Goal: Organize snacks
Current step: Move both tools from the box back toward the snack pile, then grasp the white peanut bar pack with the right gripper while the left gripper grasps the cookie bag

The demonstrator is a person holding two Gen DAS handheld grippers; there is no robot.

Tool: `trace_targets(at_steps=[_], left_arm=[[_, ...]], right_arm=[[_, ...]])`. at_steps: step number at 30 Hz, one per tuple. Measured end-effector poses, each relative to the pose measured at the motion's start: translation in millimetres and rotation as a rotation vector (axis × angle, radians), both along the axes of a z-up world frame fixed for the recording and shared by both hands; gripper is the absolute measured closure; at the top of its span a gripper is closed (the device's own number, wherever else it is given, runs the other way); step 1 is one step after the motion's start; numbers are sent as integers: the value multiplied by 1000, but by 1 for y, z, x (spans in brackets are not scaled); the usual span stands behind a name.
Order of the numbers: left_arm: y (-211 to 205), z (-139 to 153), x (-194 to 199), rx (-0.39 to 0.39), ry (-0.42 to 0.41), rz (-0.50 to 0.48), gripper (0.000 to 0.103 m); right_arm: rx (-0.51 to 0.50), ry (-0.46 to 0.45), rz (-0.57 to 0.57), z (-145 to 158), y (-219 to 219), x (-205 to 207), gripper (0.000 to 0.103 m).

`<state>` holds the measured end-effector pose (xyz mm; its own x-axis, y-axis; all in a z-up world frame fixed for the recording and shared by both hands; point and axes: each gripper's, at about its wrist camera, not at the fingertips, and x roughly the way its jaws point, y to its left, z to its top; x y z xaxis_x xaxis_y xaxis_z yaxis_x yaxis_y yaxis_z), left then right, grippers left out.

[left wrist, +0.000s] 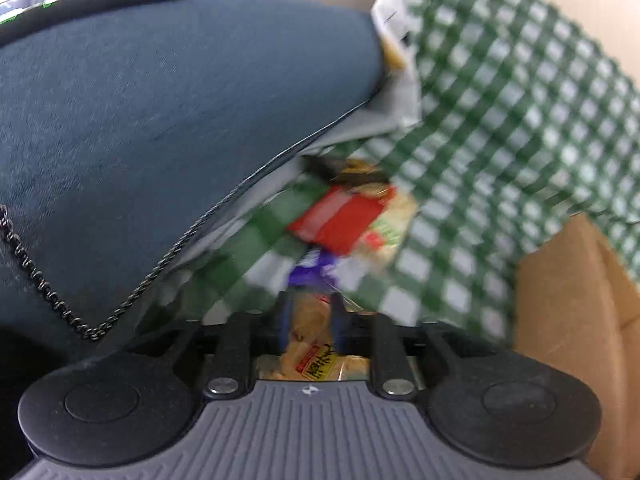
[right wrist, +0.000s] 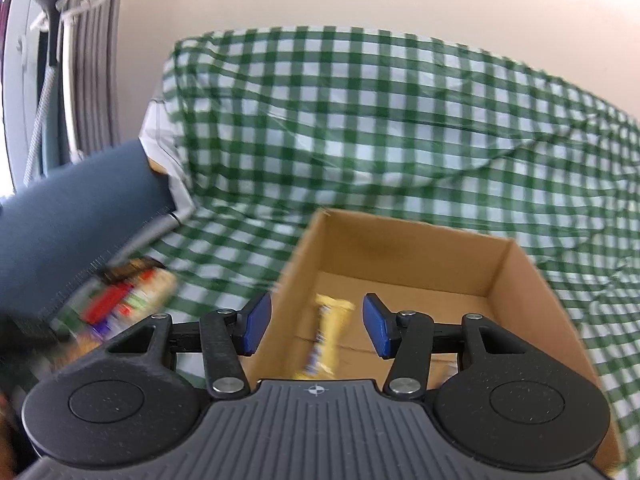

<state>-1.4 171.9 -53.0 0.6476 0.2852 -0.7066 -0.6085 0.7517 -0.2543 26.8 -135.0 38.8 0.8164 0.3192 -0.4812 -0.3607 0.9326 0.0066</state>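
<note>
The left tongs (left wrist: 310,316) pinch a pale snack packet (left wrist: 316,354) narrowly and it may slip short of the cardboard box (right wrist: 404,248), while the right tongs (right wrist: 316,326) hang wide and empty over the yellow bar (right wrist: 326,336).

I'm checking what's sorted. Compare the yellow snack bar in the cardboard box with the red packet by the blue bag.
The yellow snack bar lies in the cardboard box; the red packet tops a heap of snacks on the checked cloth. The bar is long and narrow; the packet broad and flat. Both are wrapped snacks.
</note>
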Motion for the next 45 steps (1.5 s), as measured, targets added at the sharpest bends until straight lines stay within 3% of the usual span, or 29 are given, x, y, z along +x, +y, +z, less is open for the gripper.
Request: trace_targets(at_steps=[2, 5, 9, 14, 18, 23, 26, 31, 34, 40, 45], left_arm=[[-4, -1, 3, 23, -6, -13, 48], [-17, 0, 6, 92, -5, -65, 34], [-22, -10, 10, 93, 49, -104, 34], [-14, -18, 10, 52, 72, -102, 33], [-8, -14, 3, 45, 60, -70, 51], [1, -13, 2, 17, 55, -40, 52], [0, -12, 2, 21, 62, -41, 50], [1, -13, 4, 9, 65, -42, 48], [1, -12, 3, 9, 65, -43, 48], [9, -14, 5, -27, 72, -59, 40], [26, -16, 2, -131, 40, -44, 39]], right_arm=[[34, 18, 19, 8, 23, 6, 51], [84, 97, 77, 17, 56, 27, 52], [121, 241, 163, 11, 107, 58, 52], [103, 475, 242, -24, 173, 104, 53], [56, 565, 223, -58, 206, 129, 53], [20, 639, 218, -90, 223, 140, 53], [21, 646, 239, -94, 232, 143, 50], [-63, 647, 254, -104, 242, 144, 51], [-95, 620, 257, -99, 234, 142, 64], [-130, 572, 240, -72, 201, 125, 65], [-191, 519, 228, -43, 166, 87, 65]])
